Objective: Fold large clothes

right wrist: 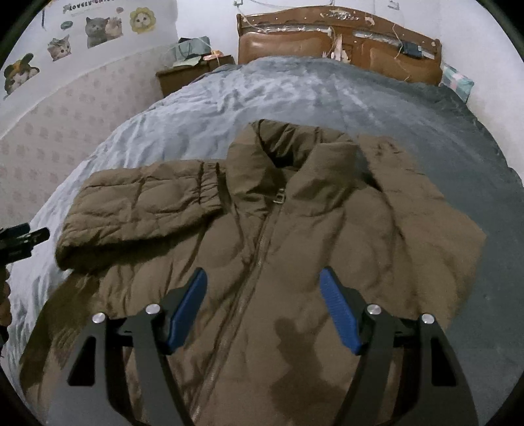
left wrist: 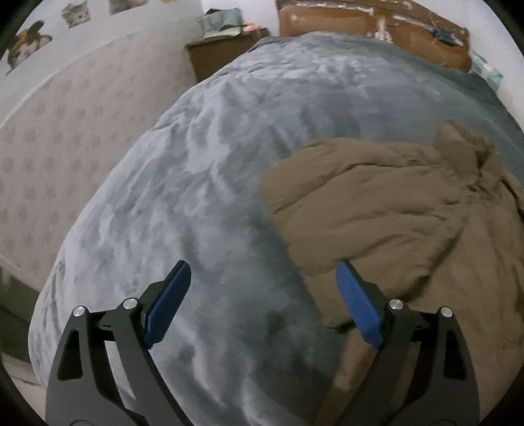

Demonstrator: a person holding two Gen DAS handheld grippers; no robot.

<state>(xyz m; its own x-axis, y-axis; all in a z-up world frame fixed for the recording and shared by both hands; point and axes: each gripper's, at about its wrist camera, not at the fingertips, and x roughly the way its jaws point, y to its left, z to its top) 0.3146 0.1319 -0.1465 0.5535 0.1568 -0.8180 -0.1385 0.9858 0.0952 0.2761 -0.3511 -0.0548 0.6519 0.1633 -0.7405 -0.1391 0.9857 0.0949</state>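
jacket partly out of sight

we see the jacket [left wrist: 393, 209] blurred and cut off right; its hem leaves the right wrist view's bottom edge.

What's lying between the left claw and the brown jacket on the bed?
Only bare grey blanket. In the left wrist view, the open left claw hangs over it, with the brown jacket beginning by its right-hand finger.

Bedroom around us: bed, headboard, nightstand, cat stickers.

We see a grey-blue blanket [right wrist: 294, 95] covering the bed, rumpled and paler toward the left. Behind it stands a brown wooden headboard [right wrist: 337, 39] with peeling patches. Left of the headboard sits a nightstand [right wrist: 183, 77] piled with clutter. Cat stickers [right wrist: 98, 29] dot the wall [left wrist: 65, 131] above patterned wallpaper. A checked pillow [right wrist: 457, 82] peeks out far right.
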